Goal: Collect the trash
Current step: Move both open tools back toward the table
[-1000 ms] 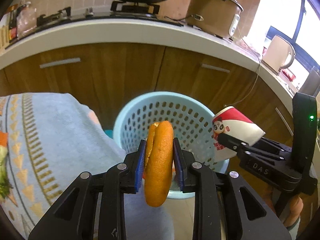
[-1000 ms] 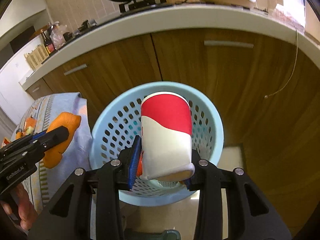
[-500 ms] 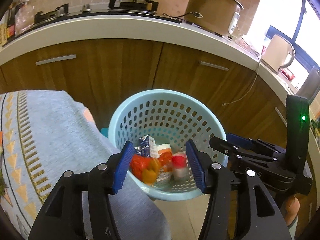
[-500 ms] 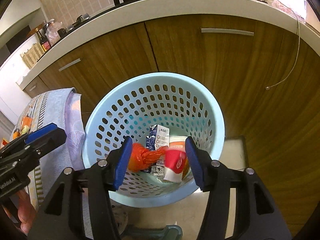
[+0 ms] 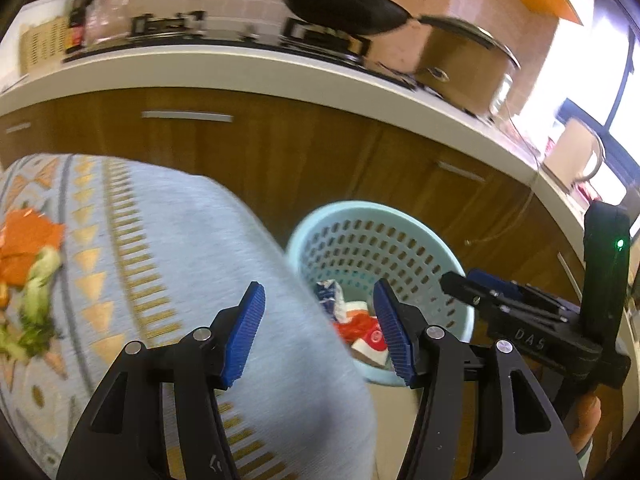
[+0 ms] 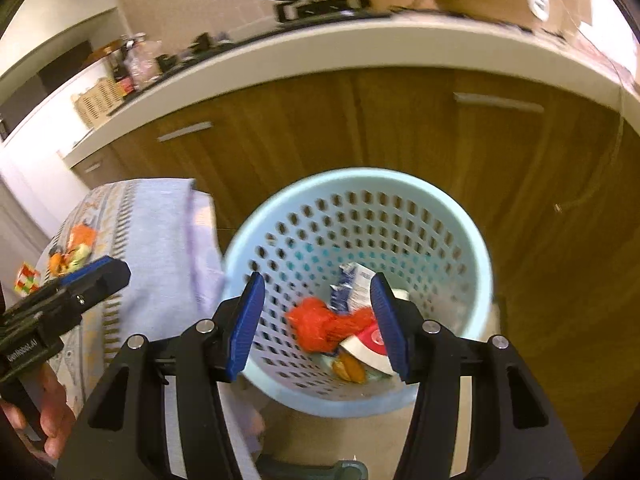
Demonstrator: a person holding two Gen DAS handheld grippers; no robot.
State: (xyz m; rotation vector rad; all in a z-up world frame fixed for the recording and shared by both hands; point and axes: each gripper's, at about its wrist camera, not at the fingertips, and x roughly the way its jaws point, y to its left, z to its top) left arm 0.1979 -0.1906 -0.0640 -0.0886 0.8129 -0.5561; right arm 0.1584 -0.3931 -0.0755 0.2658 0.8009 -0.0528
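Observation:
A light blue perforated basket (image 6: 472,240) stands on the floor by the wooden cabinets; it also shows in the left wrist view (image 5: 448,256). Inside lie a red and white paper cup (image 6: 370,346), an orange peel (image 6: 350,368), a red crumpled wrapper (image 6: 320,326) and a small carton (image 6: 354,284). My right gripper (image 6: 318,326) is open and empty above the basket. My left gripper (image 5: 320,334) is open and empty over the table's edge, left of the basket. More peel and vegetable scraps (image 5: 28,264) lie on the blue patterned tablecloth (image 5: 168,248).
Wooden cabinets (image 6: 400,120) with a white counter (image 5: 240,68) stand close behind the basket. A pan (image 5: 340,8) and a pot (image 5: 464,68) sit on the counter. A colourful cube (image 6: 26,282) lies at the table's far left.
Both grippers opened and dropped the orange peel and the paper cup into the basket. Since then the left gripper has swung left over the tablecloth and the right has pulled back slightly.

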